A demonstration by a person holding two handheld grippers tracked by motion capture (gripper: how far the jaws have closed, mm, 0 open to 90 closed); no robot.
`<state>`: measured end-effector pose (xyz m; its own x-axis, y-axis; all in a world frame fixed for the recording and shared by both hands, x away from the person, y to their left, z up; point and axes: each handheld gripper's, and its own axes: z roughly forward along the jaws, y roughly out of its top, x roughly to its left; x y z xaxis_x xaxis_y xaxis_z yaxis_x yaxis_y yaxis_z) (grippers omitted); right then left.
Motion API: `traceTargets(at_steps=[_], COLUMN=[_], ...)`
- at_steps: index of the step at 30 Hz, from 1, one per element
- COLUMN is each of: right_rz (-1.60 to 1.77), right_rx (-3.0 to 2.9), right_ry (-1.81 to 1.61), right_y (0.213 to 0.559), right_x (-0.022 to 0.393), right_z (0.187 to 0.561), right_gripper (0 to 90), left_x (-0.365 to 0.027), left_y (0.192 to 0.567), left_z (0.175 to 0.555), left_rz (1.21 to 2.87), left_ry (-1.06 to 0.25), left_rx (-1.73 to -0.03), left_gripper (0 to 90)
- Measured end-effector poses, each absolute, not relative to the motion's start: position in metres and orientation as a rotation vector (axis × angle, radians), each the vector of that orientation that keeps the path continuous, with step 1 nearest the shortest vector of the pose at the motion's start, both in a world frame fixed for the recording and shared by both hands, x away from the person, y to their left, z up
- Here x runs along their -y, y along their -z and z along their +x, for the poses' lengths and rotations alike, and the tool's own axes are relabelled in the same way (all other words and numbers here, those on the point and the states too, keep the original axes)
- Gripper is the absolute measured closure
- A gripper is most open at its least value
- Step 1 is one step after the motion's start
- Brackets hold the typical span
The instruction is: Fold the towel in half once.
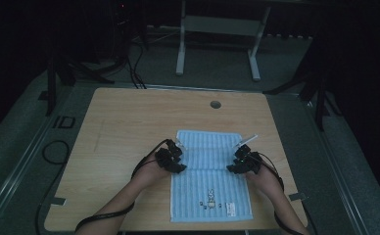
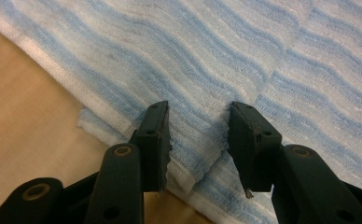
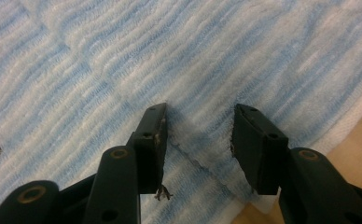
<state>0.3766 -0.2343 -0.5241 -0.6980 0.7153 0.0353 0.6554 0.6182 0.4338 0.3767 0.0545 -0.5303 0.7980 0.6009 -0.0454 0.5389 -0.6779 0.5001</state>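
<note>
A blue-and-white striped towel lies flat on the wooden table, its far part folded over in a second layer. A small printed figure marks the near end. My left gripper rests at the towel's left edge and my right gripper at its right edge. In the left gripper view the jaws stand apart over the folded edge of the towel. The pads do not pinch it. In the right gripper view the jaws also stand apart astride a fold edge of the towel.
A round cable hole sits near the table's far edge. Bare wood shows left of the towel and more wood to its right. Cables lie on the floor at the left. A white desk frame stands behind.
</note>
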Motion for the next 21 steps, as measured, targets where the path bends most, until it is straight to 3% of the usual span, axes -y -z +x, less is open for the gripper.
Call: traceTargets(at_steps=[9, 21], right_rz=[1.186, 1.170], right_rx=[-2.663, -2.674], right_ry=[-0.645, -0.681], right_y=[0.526, 0.511], right_x=[0.229, 0.227], right_z=[0.400, 0.398], right_gripper=[50.2, 47.8], left_x=[-0.056, -0.064], left_y=[0.531, 0.516], left_z=[0.396, 0.391], left_rz=[2.466, 2.418], left_ry=[-0.181, -0.174], left_rx=[-0.884, -0.911], left_gripper=[58.5, 56.2])
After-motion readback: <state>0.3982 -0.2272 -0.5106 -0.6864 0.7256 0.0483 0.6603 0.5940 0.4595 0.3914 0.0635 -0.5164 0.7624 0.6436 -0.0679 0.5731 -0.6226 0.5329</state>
